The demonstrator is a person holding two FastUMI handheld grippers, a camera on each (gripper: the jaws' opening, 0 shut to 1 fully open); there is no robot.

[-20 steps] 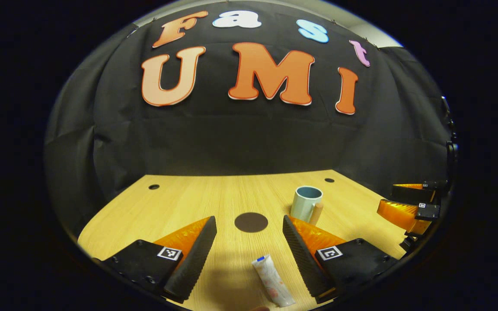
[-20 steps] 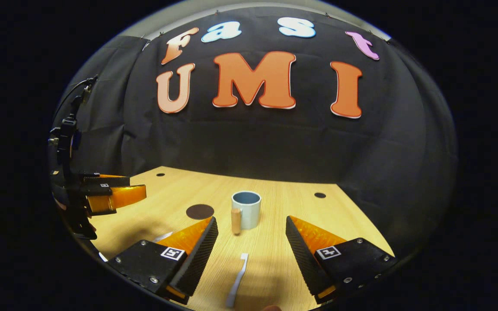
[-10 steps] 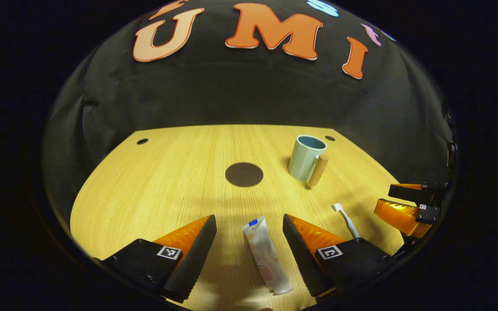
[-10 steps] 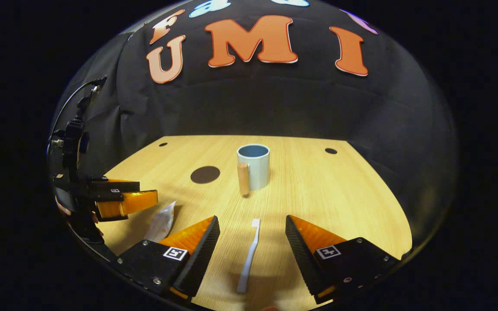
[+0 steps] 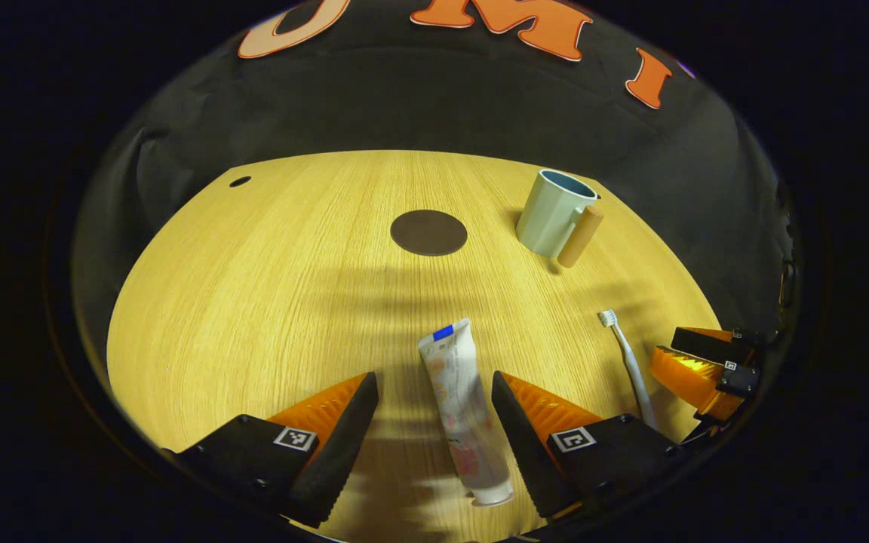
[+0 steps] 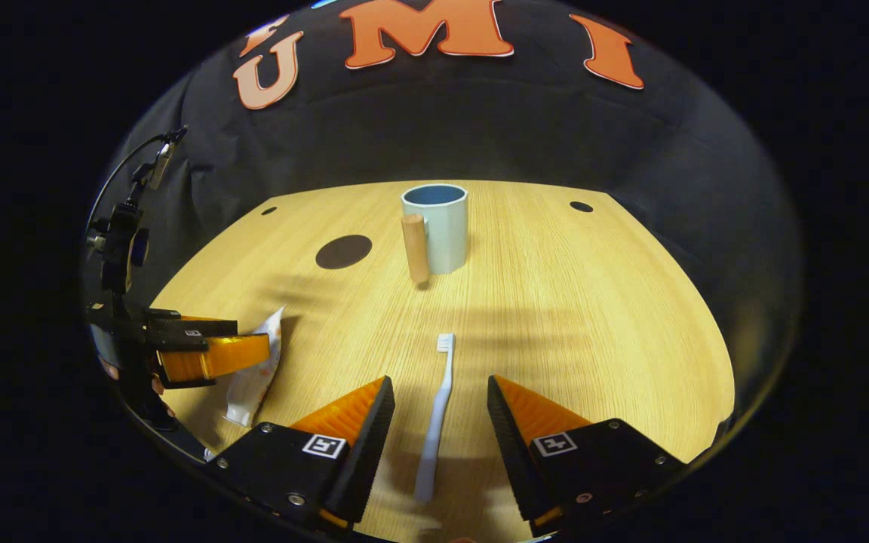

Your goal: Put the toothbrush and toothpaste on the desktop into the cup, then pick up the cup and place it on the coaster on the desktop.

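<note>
The left gripper (image 5: 434,392) stands wide open astride the toothpaste (image 5: 461,407) lying on the desktop (image 5: 253,286). The right gripper (image 6: 438,396), equally spread, straddles the toothbrush (image 6: 434,422). Farther off stand the cup (image 6: 438,230) and coaster (image 5: 428,232); the right gripper view catches a hand (image 6: 106,366).

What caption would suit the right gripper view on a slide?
Open right gripper straddles the toothbrush lying on the desktop, cup beyond.
</note>
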